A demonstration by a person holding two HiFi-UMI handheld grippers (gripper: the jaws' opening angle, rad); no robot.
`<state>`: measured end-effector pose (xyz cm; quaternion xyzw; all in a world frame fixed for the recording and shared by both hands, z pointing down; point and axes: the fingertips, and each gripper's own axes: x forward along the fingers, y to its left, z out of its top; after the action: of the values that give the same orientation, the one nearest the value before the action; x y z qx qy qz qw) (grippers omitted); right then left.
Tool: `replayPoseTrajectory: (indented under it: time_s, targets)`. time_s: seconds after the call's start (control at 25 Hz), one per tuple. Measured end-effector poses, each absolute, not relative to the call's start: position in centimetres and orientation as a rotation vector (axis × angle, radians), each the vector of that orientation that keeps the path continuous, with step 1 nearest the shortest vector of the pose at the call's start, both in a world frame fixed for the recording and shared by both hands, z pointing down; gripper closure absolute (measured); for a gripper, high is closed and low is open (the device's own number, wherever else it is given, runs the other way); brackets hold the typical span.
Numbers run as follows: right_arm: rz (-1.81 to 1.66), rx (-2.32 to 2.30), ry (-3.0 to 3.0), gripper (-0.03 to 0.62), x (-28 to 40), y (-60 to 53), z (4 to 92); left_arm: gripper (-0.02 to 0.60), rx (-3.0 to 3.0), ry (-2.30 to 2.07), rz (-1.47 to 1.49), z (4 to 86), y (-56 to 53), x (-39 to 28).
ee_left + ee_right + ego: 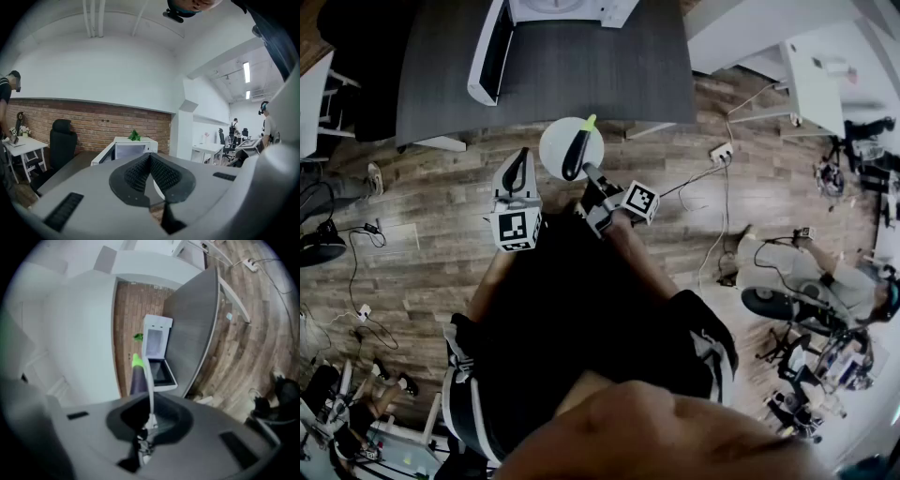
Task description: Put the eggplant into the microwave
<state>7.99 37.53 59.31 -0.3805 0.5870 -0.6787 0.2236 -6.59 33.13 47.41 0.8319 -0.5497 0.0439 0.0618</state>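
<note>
A dark purple eggplant point(575, 150) with a green stem lies on a small white plate point(555, 141), held in the air over the wooden floor in front of the table. My right gripper point(587, 172) is shut on the plate's near rim. In the right gripper view the plate point(150, 380) shows edge-on between the jaws, with the eggplant point(138, 376) on its left side. The white microwave point(492, 47) stands on the dark grey table point(609, 75) with its door swung open. My left gripper point(522, 156) hangs just left of the plate, shut and holding nothing. In its own view my left gripper point(150, 157) faces the microwave point(127, 149).
Cables and a power strip point(721, 152) lie on the wooden floor right of the table. A black office chair point(62, 140) stands by the brick wall. White desks point(811, 84) and other people are at the right. A small green plant point(134, 136) sits on the microwave.
</note>
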Motion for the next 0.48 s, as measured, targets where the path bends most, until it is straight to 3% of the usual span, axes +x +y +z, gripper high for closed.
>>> replayPoseTrajectory:
  time_s: [0.48]
  targets:
    - [-1.868,-1.040,1.625,0.556,7.89,37.36,59.48,0.545,2.536,-1.673,0.114,47.64,32.93,-6.66]
